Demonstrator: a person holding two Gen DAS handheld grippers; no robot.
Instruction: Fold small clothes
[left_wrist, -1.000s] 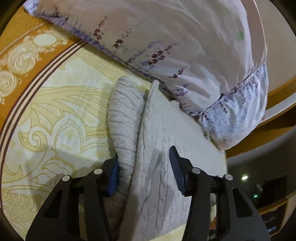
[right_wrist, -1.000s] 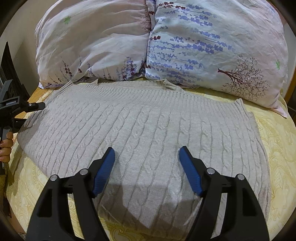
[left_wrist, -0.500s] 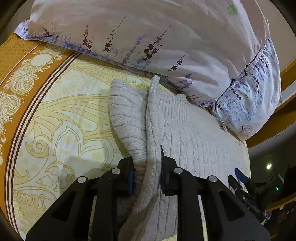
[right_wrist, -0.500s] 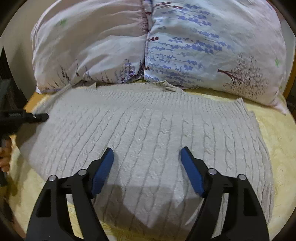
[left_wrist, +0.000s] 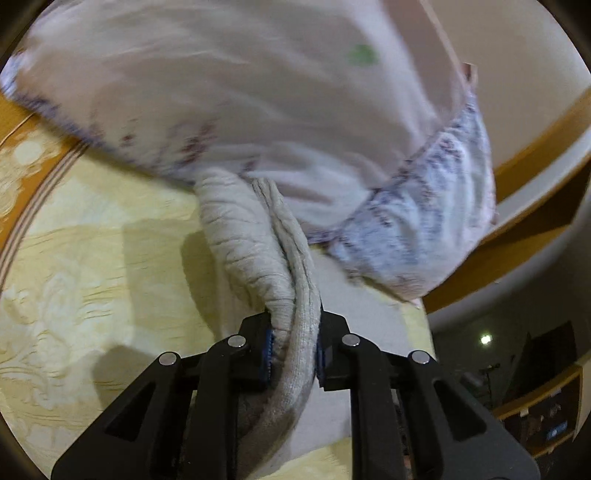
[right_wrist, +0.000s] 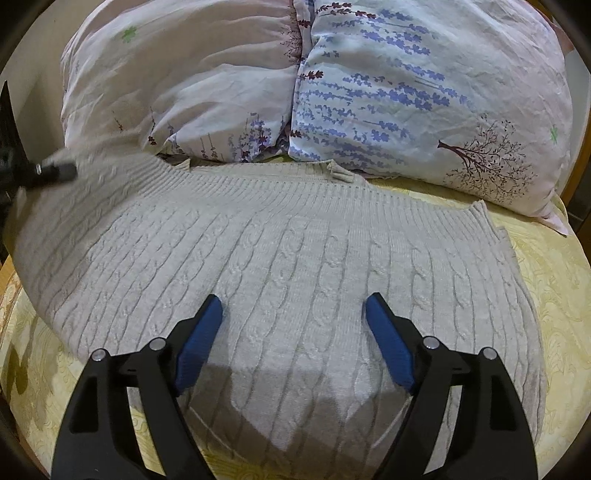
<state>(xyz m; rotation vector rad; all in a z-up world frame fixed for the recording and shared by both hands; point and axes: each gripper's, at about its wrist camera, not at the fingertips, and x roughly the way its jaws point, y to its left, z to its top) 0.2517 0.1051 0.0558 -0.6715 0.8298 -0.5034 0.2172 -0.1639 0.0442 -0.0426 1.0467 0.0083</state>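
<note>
Two grippers up: our left gripper (left_wrist: 293, 349) is closing on the sweater (right_wrist: 280, 266) edge, bunched by the pillows (right_wrist: 406, 92). Right gripper (right_wrist: 293, 332) is opening, empty, over the sweater spread on the bed (right_wrist: 546, 266). We should lift slowly and carry that edge across evenly.

I see a bed (right_wrist: 546, 280) with yellow patterned cover; beige cable-knit sweater (right_wrist: 280, 258) spread across it, two floral pillows (right_wrist: 424, 96) at far edge.
</note>
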